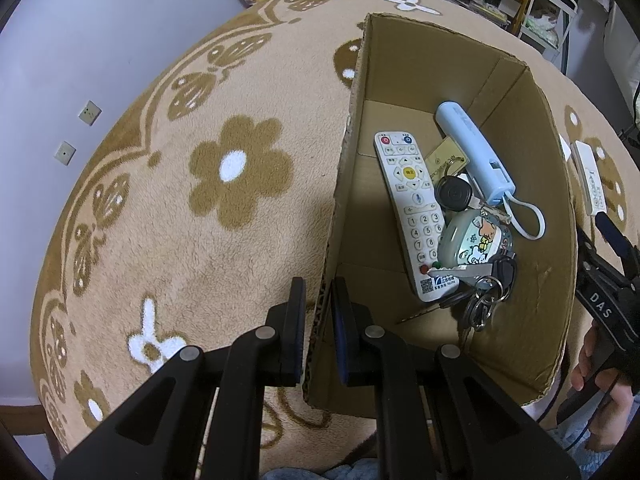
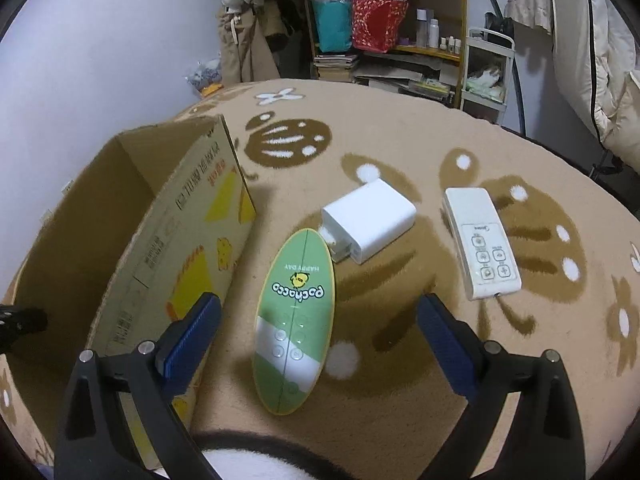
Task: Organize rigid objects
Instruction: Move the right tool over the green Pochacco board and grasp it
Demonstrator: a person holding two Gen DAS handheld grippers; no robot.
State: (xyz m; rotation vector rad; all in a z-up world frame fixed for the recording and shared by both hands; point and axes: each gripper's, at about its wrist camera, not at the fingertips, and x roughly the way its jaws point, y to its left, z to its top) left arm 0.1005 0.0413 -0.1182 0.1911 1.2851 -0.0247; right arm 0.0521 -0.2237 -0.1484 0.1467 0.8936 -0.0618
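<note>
Bottom centre of the right wrist view, the green oval remote (image 2: 294, 326) lies flat; right gripper (image 2: 318, 330) angled down, fingers spread wide around it. Left gripper (image 1: 318, 326) pinches the cardboard box wall (image 1: 326, 312).

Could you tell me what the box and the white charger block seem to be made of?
Box: brown corrugated cardboard, matt; fluting shows at its cut edge.
White charger block: looks like hard plastic, smooth and slightly glossy, with crisp moulded corners.

Black two-finger grippers with blue pads

The left gripper (image 1: 318, 322) and right gripper (image 2: 318, 322) have matte black linkage arms, round silver pivot screws, and blue-faced fingers (image 2: 191, 330).
</note>
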